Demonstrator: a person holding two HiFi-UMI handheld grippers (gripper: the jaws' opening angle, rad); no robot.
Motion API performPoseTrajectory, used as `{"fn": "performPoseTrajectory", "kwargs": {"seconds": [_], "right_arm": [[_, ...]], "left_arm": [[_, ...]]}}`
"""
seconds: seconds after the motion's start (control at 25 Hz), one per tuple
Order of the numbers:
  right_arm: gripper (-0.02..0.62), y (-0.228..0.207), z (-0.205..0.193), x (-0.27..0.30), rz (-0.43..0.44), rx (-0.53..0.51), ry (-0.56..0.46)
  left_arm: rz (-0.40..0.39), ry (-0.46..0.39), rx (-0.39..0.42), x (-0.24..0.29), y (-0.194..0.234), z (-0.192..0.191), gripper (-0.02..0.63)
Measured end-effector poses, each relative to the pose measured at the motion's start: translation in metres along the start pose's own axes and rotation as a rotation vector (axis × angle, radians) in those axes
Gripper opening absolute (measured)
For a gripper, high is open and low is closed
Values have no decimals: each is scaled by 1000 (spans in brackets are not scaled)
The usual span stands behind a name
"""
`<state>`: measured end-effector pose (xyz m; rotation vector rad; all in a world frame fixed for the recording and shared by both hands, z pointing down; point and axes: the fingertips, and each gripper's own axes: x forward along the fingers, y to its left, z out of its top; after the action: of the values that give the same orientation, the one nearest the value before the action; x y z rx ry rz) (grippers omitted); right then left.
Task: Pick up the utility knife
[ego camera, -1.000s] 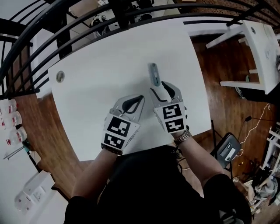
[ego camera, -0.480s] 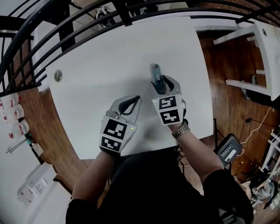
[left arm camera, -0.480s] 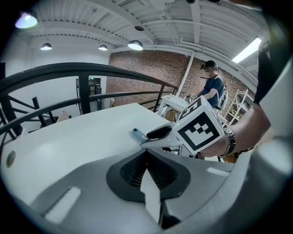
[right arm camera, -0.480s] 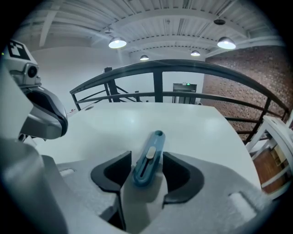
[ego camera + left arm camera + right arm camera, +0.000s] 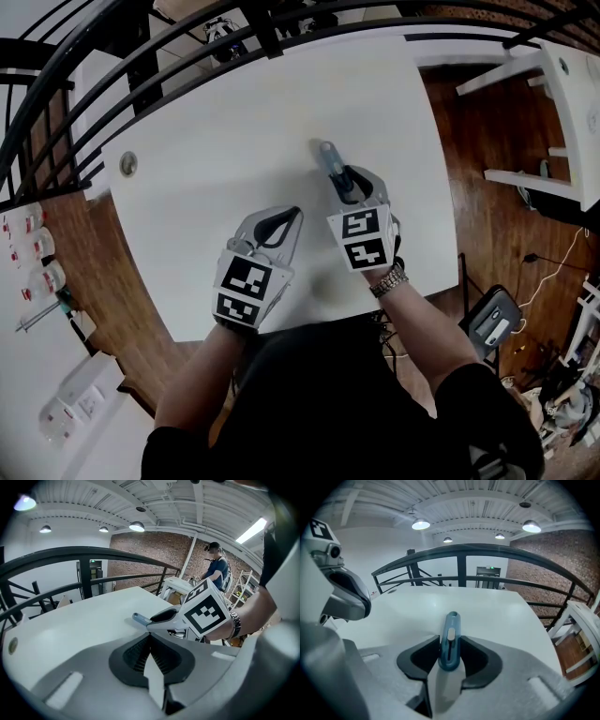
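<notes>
Head view, read left to right.

1. Black tubular metal railing [image 5: 94,58]: curved bars across the 10 to 12 o'clock edge, cut off by the frame.
2. Smooth matte white table [image 5: 234,122] with rounded corners. Its near edge is covered by the person's dark clothing.
3. Small round metallic disc [image 5: 127,164]: set flush in the table at its 9 o'clock side, too small to read further.
4. Left gripper [image 5: 293,216]: grey moulded shell, black ribbed pads, black-and-white marker cube. Clenched on nothing, its tips meeting, aimed at 1 o'clock over bare table.
5. Slim blue-grey plastic utility knife [image 5: 329,159]: rounded ends, pale slider in a long slot. It lies on the table centre, its free end at 11 o'clock and its rear end between the right claw's pads.
6. Right gripper [image 5: 352,183]: same build, jaws closing, with the pads meeting the knife's flanks. The knife's rear end is covered by the shell.
7. Metal-link wristwatch [image 5: 388,279]: on the right wrist.
8. Reddish wooden plank floor [image 5: 487,141]: at 3 o'clock.
</notes>
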<state>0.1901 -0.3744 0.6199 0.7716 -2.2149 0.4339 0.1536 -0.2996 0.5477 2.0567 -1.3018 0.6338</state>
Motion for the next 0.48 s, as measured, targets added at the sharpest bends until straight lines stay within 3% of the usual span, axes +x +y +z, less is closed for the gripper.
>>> {"fn": "performPoseTrajectory", "kwargs": {"seconds": [0.48], "right_arm": [[130, 63, 19, -66, -4, 10, -96]], "left_arm": [[-14, -55, 42, -69, -11, -15, 17]]}}
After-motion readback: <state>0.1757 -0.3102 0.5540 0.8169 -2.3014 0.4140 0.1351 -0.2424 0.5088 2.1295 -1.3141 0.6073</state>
